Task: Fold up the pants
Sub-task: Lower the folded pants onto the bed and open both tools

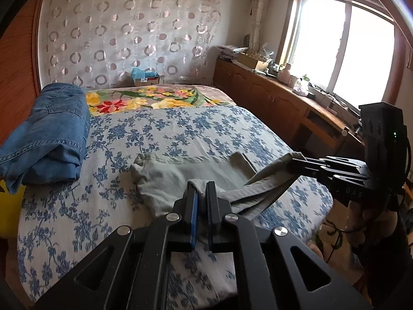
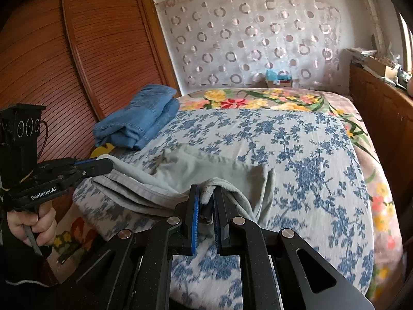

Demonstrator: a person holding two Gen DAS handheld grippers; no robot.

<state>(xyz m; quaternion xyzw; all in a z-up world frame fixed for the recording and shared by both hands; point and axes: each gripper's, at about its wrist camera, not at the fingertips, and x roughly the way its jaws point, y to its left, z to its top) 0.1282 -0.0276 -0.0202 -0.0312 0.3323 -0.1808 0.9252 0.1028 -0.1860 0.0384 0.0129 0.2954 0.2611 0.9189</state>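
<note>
I hold the pants (image 1: 185, 175) with both my grippers. They are pale grey-green and soft, and they lie on the near part of the bed (image 1: 160, 129). The far part of them is flat on the blue flower sheet. The near part is lifted up and bunched, with folds hanging between my two grippers.

My left gripper (image 1: 202, 188) has its jaws close together, and they pinch a lump of the pants cloth between the blue pads (image 1: 195, 206). My right gripper (image 2: 206, 193) does the same: its jaws are narrow, and a fold of the pants sits between them. In the right view I see my left gripper (image 2: 103, 166) from the side, gripping the cloth edge, with my left hand (image 2: 31, 226) on its handle. In the left view my right gripper (image 1: 299, 161) bites the cloth on the right.

The pants sit close to the near edge of the bed. Past them the sheet is bare up to the bright flower blanket (image 1: 155, 98). Folded jeans (image 1: 49, 134) lie well apart at the left edge, by the brown wardrobe (image 2: 77, 51). A long wood cabinet (image 1: 271, 95) runs along the right side under the window (image 1: 340, 46).
</note>
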